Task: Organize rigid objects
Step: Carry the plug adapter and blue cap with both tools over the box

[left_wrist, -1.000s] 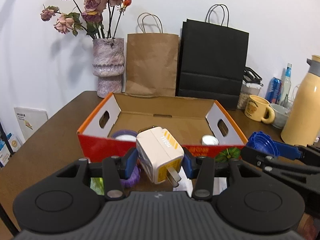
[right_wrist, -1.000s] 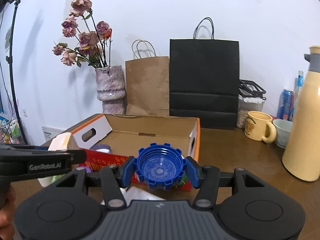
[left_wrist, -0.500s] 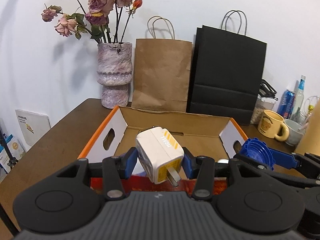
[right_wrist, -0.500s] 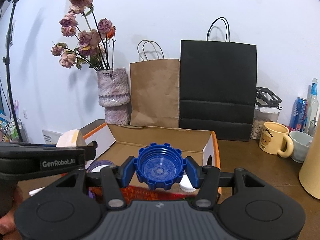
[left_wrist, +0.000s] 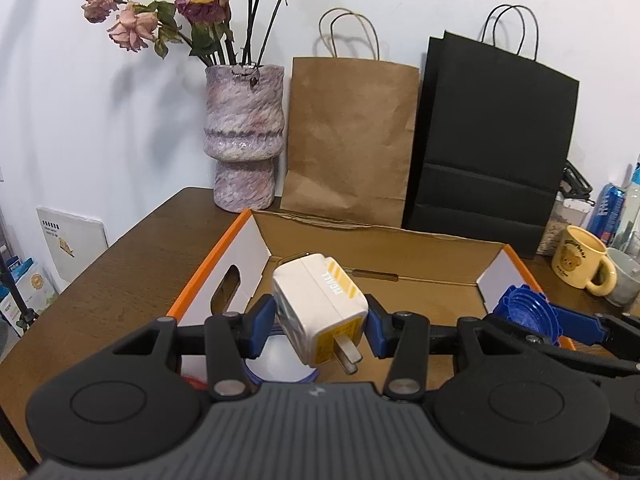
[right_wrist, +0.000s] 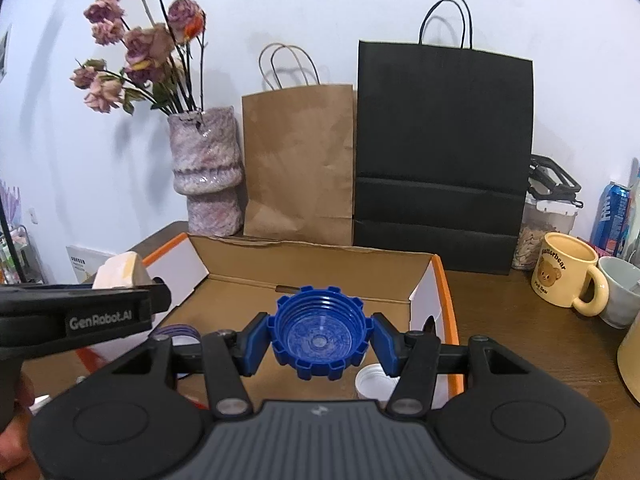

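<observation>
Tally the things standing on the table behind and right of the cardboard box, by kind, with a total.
Paper bags: 2, brown paper bag and black paper bag
Vases: 1, vase with dried flowers
Mugs: 2, yellow bear mug and grey mug
Cans: 1, blue can
Clear containers: 1, container
Total: 7
</observation>
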The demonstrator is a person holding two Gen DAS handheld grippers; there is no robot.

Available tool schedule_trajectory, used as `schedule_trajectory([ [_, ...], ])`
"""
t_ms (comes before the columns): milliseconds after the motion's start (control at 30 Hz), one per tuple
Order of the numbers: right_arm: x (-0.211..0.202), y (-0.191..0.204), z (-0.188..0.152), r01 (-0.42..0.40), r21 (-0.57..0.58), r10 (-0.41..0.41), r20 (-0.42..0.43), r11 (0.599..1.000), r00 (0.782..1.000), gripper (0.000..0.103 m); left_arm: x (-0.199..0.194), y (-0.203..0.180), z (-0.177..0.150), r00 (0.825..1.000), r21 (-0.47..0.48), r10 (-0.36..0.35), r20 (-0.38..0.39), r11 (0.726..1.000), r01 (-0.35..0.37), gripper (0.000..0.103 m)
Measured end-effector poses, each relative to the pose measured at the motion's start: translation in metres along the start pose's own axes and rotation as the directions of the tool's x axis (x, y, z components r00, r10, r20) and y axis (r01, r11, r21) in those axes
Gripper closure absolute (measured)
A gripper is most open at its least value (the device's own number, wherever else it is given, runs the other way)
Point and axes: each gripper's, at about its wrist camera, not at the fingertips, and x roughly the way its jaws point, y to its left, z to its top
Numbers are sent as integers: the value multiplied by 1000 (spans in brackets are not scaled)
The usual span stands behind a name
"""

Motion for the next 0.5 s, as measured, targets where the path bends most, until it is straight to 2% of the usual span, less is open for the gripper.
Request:
schedule_trajectory([
  [500, 35, -1, -5, 1, -18, -3, -82, 1000, 997, 50, 36, 3, -5, 997, 50, 51, -57, 998, -48, 55],
])
